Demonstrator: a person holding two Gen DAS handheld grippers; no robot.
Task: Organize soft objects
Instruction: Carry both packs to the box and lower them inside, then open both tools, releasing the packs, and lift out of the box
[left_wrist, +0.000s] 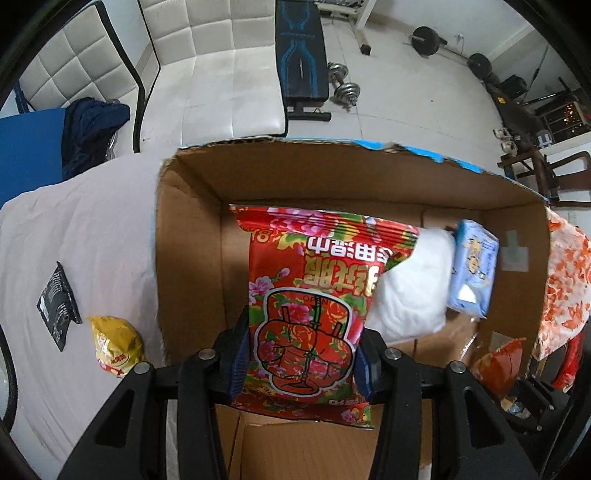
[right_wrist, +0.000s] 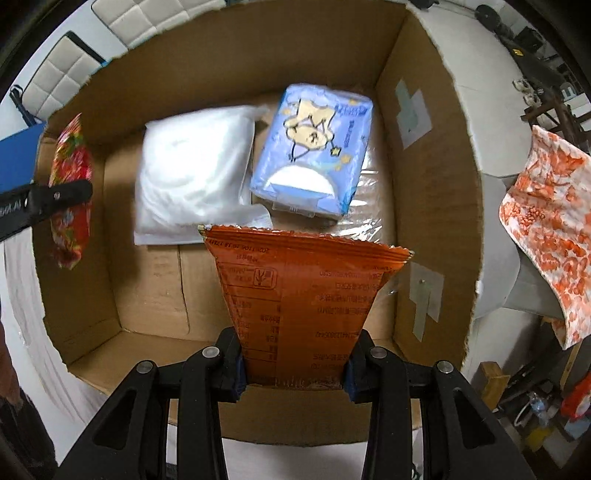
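My left gripper (left_wrist: 301, 363) is shut on a red floral wet-wipes pack (left_wrist: 314, 295) and holds it over the open cardboard box (left_wrist: 192, 236). My right gripper (right_wrist: 295, 360) is shut on an orange snack packet (right_wrist: 303, 291) held above the box floor (right_wrist: 155, 291). Inside the box lie a white soft pack (right_wrist: 192, 177) and a blue tissue pack (right_wrist: 314, 147), side by side at the far end. The floral pack (right_wrist: 70, 192) and the left gripper show at the box's left wall in the right wrist view. The orange packet (left_wrist: 498, 365) shows at lower right in the left wrist view.
A yellow snack bag (left_wrist: 114, 347) and a black sachet (left_wrist: 59, 306) lie on the white sheet (left_wrist: 81, 229) left of the box. An orange-patterned cloth (right_wrist: 550, 236) hangs right of the box. A white chair, a weight bench and dumbbells stand beyond.
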